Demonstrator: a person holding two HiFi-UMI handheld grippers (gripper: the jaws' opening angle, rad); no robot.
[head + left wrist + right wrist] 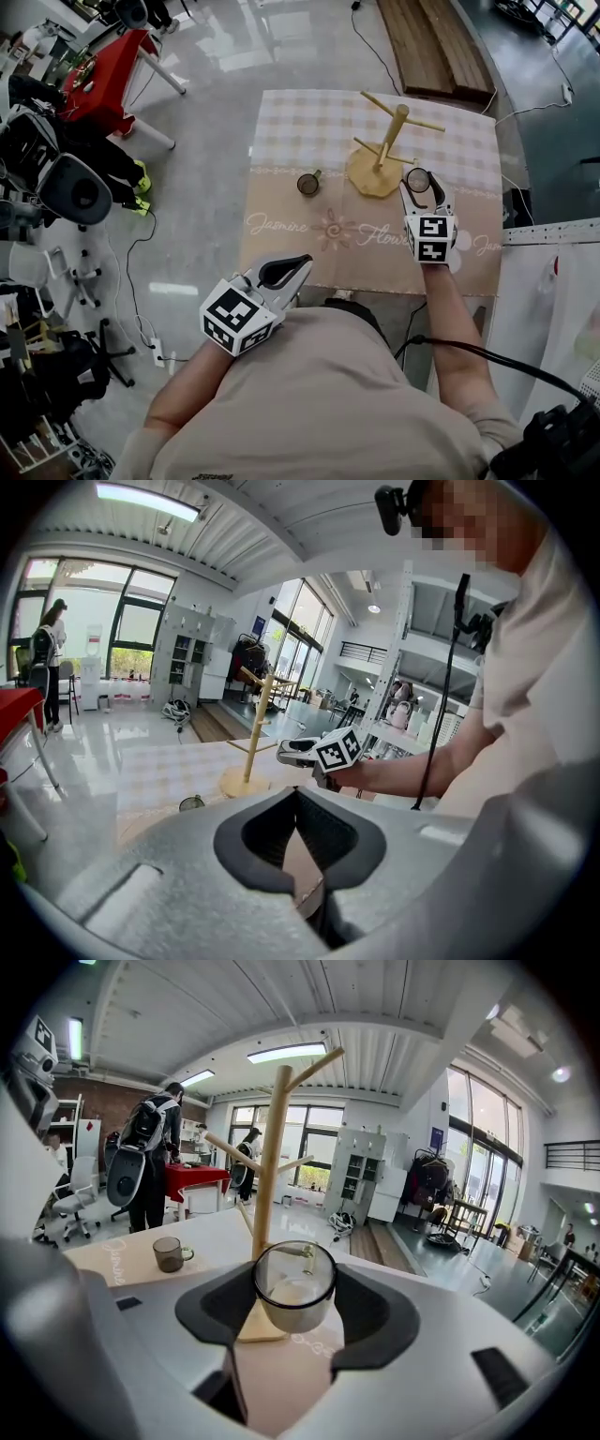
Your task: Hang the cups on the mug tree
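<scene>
A wooden mug tree (380, 155) stands at the back right of the cloth-covered table (291, 234), and no cup hangs on its pegs. My right gripper (419, 182) is shut on a clear glass cup (295, 1288) just right of the tree's round base; the trunk (270, 1157) rises right behind the cup. A second smoky glass cup (308, 184) stands on the cloth left of the base, also visible as the cup (170, 1253). Held near the table's front edge, my left gripper (298, 266) is shut with nothing in it.
A red table (108, 80) and black equipment (70, 187) stand on the floor to the left. A wooden bench (436, 47) lies beyond the table. Cables run over the floor. People (150, 1162) stand far off in the room.
</scene>
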